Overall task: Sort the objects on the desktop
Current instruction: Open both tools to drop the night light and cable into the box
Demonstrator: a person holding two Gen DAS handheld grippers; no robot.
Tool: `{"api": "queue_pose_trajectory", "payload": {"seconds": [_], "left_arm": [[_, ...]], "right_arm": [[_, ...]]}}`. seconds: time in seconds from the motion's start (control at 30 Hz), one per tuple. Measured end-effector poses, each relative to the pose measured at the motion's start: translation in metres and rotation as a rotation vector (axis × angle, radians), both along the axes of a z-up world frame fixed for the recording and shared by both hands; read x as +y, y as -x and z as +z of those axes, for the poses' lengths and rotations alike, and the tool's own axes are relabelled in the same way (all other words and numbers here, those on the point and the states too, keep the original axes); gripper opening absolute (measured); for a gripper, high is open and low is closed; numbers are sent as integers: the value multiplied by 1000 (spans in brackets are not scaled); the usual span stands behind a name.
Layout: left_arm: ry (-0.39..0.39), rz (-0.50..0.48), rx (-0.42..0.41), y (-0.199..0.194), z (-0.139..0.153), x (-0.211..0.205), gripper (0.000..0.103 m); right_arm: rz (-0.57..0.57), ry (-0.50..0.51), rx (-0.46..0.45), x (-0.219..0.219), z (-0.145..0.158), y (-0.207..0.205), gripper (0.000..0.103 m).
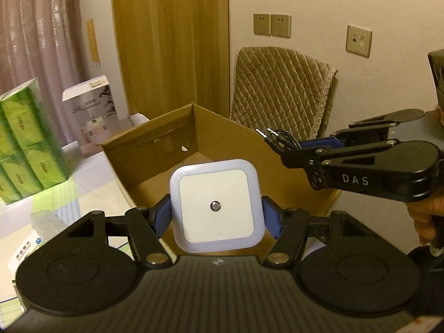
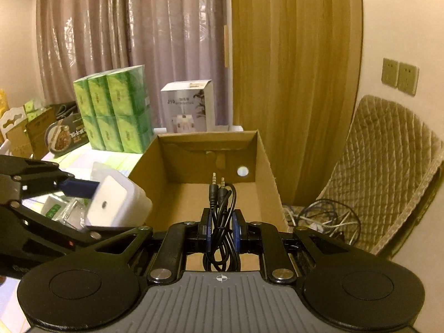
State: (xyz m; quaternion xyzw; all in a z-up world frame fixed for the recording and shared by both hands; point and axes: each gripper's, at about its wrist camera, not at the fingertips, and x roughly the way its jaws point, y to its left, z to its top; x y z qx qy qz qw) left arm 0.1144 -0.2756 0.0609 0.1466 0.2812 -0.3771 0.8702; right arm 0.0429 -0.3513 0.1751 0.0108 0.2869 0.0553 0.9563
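Both jaws are clamped: the left gripper (image 1: 216, 216) pinches a square white night light (image 1: 216, 206) by its sides, held above the near edge of the open cardboard box (image 1: 227, 138). Over the same box, the right gripper (image 2: 222, 230) squeezes a coiled black audio cable (image 2: 222, 208), plugs pointing up. Nothing shows inside the box. Green tissue packs (image 2: 116, 108) and a white carton (image 2: 188, 105) stand behind it; a quilted chair (image 2: 388, 166) sits to its right.
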Motion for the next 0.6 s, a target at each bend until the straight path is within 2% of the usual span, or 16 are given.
{"api": "queue_pose_trajectory", "payload": {"seconds": [0.3,0.4,0.6], "left_arm": [[-28,1,26,-9,-18,-8,62],[-21,-1,25,-10,-19,-7,67],[-15,28,-6,-5,-12,10,67]], "right_arm": [[-3,-22,27,-2,-13,-5,11],[-6,-22,28,-3,-13,-4,11],[-6,-26,34,-2,-16,-2,11]]}}
